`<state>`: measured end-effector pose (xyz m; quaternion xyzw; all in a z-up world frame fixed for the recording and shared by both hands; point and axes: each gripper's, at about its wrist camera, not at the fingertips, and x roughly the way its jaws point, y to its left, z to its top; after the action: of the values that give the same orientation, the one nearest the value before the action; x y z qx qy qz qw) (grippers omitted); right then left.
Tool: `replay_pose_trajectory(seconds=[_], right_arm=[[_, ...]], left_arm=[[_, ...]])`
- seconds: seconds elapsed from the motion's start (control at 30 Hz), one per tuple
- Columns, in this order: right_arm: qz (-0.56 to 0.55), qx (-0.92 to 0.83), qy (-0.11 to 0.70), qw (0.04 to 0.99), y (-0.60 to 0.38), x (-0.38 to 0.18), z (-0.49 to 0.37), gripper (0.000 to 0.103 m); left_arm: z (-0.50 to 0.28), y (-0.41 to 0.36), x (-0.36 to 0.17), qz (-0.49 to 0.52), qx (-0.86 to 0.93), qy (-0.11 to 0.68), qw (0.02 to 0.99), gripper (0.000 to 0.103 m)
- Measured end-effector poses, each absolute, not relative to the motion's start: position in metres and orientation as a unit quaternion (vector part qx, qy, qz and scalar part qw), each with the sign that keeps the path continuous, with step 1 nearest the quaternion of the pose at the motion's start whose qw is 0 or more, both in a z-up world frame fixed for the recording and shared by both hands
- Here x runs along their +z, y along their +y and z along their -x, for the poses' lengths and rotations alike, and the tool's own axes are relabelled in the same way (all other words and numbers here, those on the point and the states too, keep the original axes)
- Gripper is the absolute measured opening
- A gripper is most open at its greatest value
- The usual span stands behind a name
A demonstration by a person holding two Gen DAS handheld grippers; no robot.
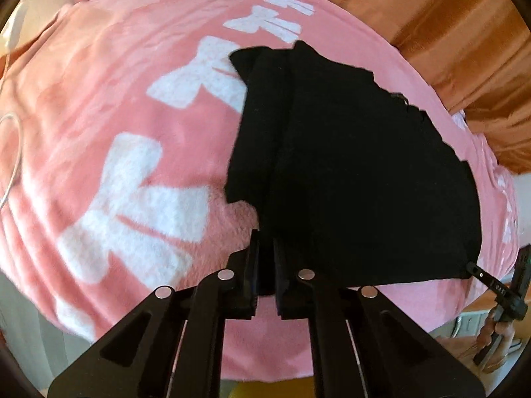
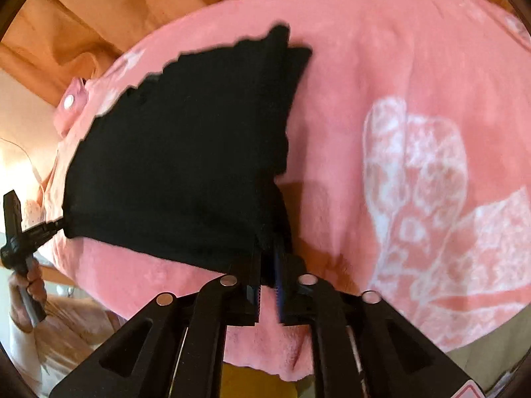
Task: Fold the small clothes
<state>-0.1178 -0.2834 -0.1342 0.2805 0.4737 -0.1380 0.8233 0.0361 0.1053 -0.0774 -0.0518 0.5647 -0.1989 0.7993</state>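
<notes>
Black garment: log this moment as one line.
step: fold | black garment lifted over pink blanket | left gripper pinching corner | right gripper pinching other corner

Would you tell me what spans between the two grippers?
The black garment, near edge stretched between the left gripper and right gripper, above the pink blanket; both views show it.

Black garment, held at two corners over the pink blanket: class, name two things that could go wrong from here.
1. The black garment is pinched only at its near corners by the left hand-held gripper and right hand-held gripper; a corner could slip out.
2. Its far end looks bunched in layers, so the fold may trap wrinkles against the pink blanket.
</notes>
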Motion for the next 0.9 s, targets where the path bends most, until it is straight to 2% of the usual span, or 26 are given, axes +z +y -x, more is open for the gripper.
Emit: replay_pose_trajectory(seconds=[0.07, 0.1, 0.13, 0.17, 0.2, 0.23, 0.3, 0.4, 0.43, 0.47, 0.5, 0.53, 0.57, 0.7, 0.83, 0.9], right_arm=[[-0.283, -0.145, 0.454, 0.832, -0.288, -0.115, 0.121, 0.031], [-0.278, -0.147, 0.444, 0.839, -0.29, -0.105, 0.12, 0.035], [-0.27, -0.148, 0.438, 0.845, -0.292, -0.097, 0.114, 0.045], [-0.251, -0.152, 0.429, 0.854, -0.295, -0.084, 0.101, 0.054], [-0.239, -0.154, 0.425, 0.86, -0.298, -0.078, 0.09, 0.057], [-0.224, -0.147, 0.424, 0.865, -0.302, -0.074, 0.074, 0.06], [-0.21, -0.14, 0.434, 0.865, -0.31, -0.077, 0.043, 0.062], [-0.203, -0.167, 0.449, 0.854, -0.325, -0.098, -0.001, 0.063], [-0.202, -0.176, 0.448, 0.853, -0.333, -0.106, -0.015, 0.063], [-0.202, -0.178, 0.451, 0.851, -0.337, -0.111, -0.023, 0.06], [-0.204, -0.172, 0.455, 0.85, -0.341, -0.115, -0.031, 0.049], [-0.208, -0.165, 0.457, 0.849, -0.343, -0.114, -0.033, 0.0], [-0.224, -0.154, 0.449, 0.851, -0.345, -0.11, -0.035, 0.003], [-0.218, -0.155, 0.395, 0.879, -0.343, -0.082, -0.031, 0.003], [-0.236, -0.188, 0.463, 0.833, -0.365, -0.132, -0.043, 0.003], [-0.244, -0.2, 0.459, 0.831, -0.364, -0.12, -0.036, 0.008]], left_arm=[[-0.034, 0.105, -0.056, 0.058, -0.211, 0.542, 0.811, 0.01], [-0.037, 0.101, -0.047, 0.057, -0.218, 0.533, 0.815, 0.018], [-0.042, 0.095, -0.035, 0.054, -0.224, 0.521, 0.822, 0.037], [-0.048, 0.088, -0.027, 0.05, -0.221, 0.511, 0.829, 0.049], [-0.059, 0.078, -0.018, 0.042, -0.21, 0.497, 0.841, 0.071], [-0.072, 0.066, -0.013, 0.031, -0.21, 0.487, 0.847, 0.079], [-0.1, 0.041, -0.018, -0.002, -0.21, 0.486, 0.848, 0.079], [-0.144, 0.021, -0.046, -0.011, -0.192, 0.503, 0.843, 0.076], [-0.156, 0.018, -0.057, 0.001, -0.192, 0.518, 0.834, 0.06], [-0.163, 0.015, -0.064, 0.011, -0.196, 0.53, 0.825, 0.052], [-0.171, 0.013, -0.072, 0.02, -0.196, 0.54, 0.818, 0.031], [-0.174, 0.015, -0.069, 0.021, -0.192, 0.529, 0.827, 0.011], [-0.177, 0.014, -0.064, 0.022, -0.197, 0.521, 0.83, 0.003], [-0.188, 0.02, -0.054, 0.044, -0.195, 0.503, 0.841, 0.003], [-0.201, 0.021, -0.077, 0.039, -0.172, 0.527, 0.832, 0.004], [-0.194, 0.019, -0.066, 0.026, -0.166, 0.527, 0.833, 0.006]])
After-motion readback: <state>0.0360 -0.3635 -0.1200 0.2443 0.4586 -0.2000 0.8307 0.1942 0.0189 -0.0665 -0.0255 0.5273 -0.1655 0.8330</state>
